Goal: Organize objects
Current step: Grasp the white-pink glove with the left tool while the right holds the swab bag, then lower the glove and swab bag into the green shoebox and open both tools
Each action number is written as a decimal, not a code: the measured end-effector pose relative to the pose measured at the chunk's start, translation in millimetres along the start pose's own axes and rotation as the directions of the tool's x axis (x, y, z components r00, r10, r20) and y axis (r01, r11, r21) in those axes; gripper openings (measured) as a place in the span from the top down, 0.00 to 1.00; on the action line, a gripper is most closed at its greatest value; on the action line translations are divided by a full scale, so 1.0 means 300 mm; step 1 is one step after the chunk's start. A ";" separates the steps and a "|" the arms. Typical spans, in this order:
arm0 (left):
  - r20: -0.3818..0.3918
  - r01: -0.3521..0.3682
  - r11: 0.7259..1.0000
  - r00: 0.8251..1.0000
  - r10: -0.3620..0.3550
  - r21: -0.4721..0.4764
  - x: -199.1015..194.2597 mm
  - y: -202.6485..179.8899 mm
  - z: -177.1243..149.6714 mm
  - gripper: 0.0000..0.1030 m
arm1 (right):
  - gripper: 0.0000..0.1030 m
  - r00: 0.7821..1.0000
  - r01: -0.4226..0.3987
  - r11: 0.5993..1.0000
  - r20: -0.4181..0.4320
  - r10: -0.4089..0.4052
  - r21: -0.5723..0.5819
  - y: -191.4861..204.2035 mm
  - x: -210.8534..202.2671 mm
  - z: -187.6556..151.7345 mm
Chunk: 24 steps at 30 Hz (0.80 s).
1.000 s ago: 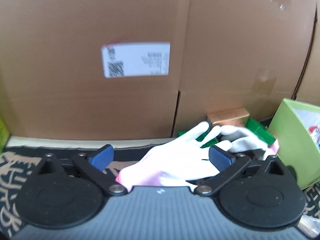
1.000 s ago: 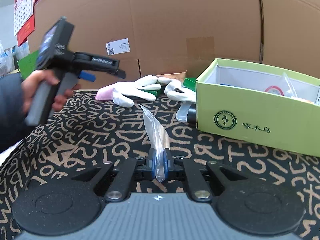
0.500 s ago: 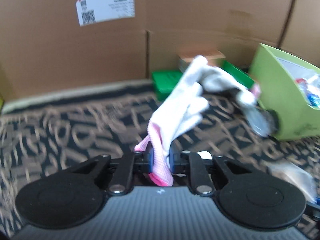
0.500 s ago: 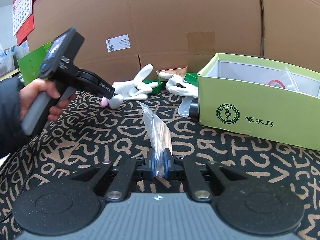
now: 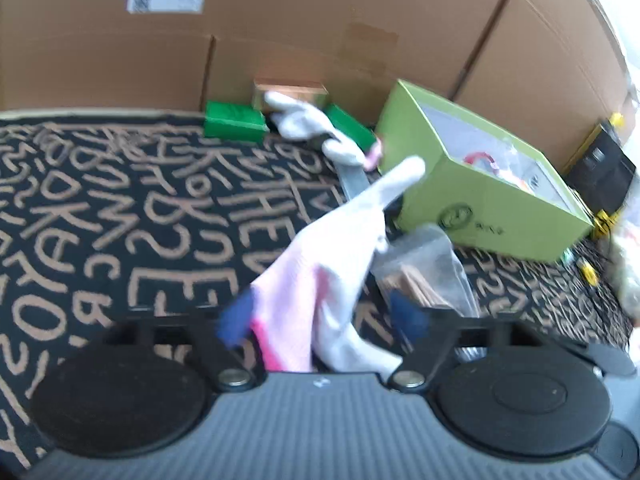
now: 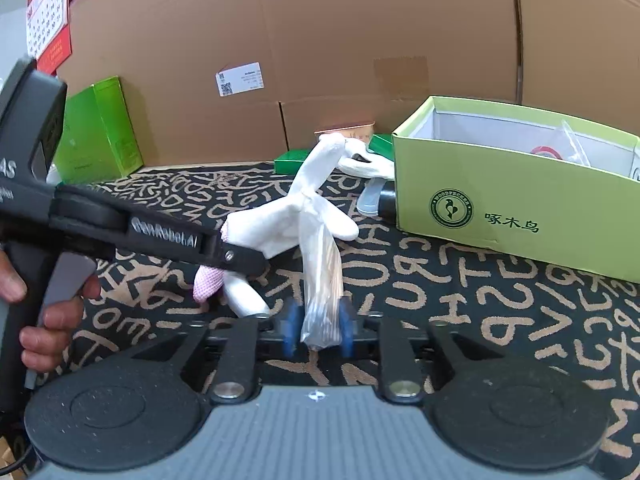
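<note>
Where the right tongs [image 6: 318,330] sit at the bottom of their own view, a clear plastic bag of thin wooden sticks [image 6: 320,280] stands upright between the blue pads, its long axis running away from the camera. Those jaws have just been opening, and the pads now stand a little off the bag's sides, so the bag looks released.

Just left of it, the left tongs [image 6: 240,258], held by a hand [image 6: 38,320], reach in from the left; the lettering on the arm reads roughly "GenRobot AI". Their jaws have just been opening too, and in the left wrist view they [image 5: 324,320] stand wide with a white glove with a pink cuff [image 5: 320,276] loose between them, cuff toward the camera, fingers pointing up and away to the right. That view is blurred.

All this sits on a surface covered by a black cloth with tan letters [image 6: 500,292]. Farther right is an open light green box [image 6: 516,204] printed "WOODPECKER" around a bird logo, with three Chinese characters beside it. A second white glove [image 6: 366,164] lies near its left end. Behind stand cardboard walls [image 6: 320,40] bearing a white shipping label [image 6: 240,79], its text too small to read.

Only the right wrist view shows the tall green box [image 6: 100,128] and red calendar [image 6: 48,20] at left; only the left shows a black and yellow thing [image 5: 600,168] beyond the green box.
</note>
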<state>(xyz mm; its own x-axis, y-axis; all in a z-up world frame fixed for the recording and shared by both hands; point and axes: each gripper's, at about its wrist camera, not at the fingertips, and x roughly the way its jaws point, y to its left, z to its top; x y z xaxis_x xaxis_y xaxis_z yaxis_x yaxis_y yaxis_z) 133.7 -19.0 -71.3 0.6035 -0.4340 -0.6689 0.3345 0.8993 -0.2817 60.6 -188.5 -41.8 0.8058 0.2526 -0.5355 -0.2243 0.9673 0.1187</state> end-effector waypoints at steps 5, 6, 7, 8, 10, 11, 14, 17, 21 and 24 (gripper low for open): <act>-0.013 -0.029 0.999 0.999 0.029 0.023 0.038 -0.017 0.012 0.28 | 0.70 1.000 0.015 0.999 -0.004 -0.015 0.028 -0.018 0.014 -0.009; -0.016 -0.038 0.999 0.999 0.038 0.039 0.037 -0.023 0.013 0.42 | 0.71 1.000 0.010 0.999 -0.010 -0.010 0.033 -0.022 0.018 -0.010; -0.024 -0.042 0.998 0.999 0.043 0.050 0.042 -0.026 0.016 0.48 | 0.74 1.000 0.004 0.999 -0.012 -0.003 0.040 -0.026 0.019 -0.012; -0.024 -0.044 0.998 0.999 0.046 0.051 0.041 -0.027 0.016 0.48 | 0.85 1.000 -0.003 0.999 -0.012 0.003 0.047 -0.030 0.020 -0.014; -0.018 -0.054 0.997 0.998 0.055 0.045 0.049 -0.031 0.026 0.42 | 0.85 1.000 -0.010 0.999 -0.009 0.011 0.053 -0.036 0.015 -0.014; -0.013 -0.056 0.998 0.998 0.056 0.038 0.056 -0.033 0.030 0.37 | 0.86 1.000 -0.008 0.999 -0.008 0.009 0.052 -0.035 0.011 -0.013; -0.032 -0.043 0.999 0.999 0.044 0.024 0.086 -0.037 0.039 0.60 | 0.88 1.000 -0.005 0.998 0.009 0.005 0.055 -0.041 -0.005 -0.007; -0.063 0.014 1.000 0.998 -0.014 -0.005 0.083 -0.036 0.050 0.86 | 0.88 0.999 0.002 0.998 0.032 -0.004 0.064 -0.060 -0.030 0.004; -0.017 0.045 0.999 0.999 -0.045 0.002 0.038 -0.062 0.057 0.87 | 0.89 0.997 0.027 0.997 0.071 -0.032 0.071 -0.095 -0.077 0.026; 0.013 0.101 0.995 0.995 -0.101 -0.002 -0.005 -0.090 0.081 0.88 | 0.89 0.993 0.037 0.995 0.112 -0.047 0.092 -0.123 -0.121 0.047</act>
<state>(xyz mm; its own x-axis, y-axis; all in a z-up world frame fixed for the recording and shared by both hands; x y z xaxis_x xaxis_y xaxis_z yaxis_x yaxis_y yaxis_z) 141.3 -43.9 -45.8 0.5759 -0.5228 -0.6284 0.3920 0.8512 -0.3489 47.4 -232.8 -15.1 0.8720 0.2080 -0.4431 -0.1434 0.9741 0.1749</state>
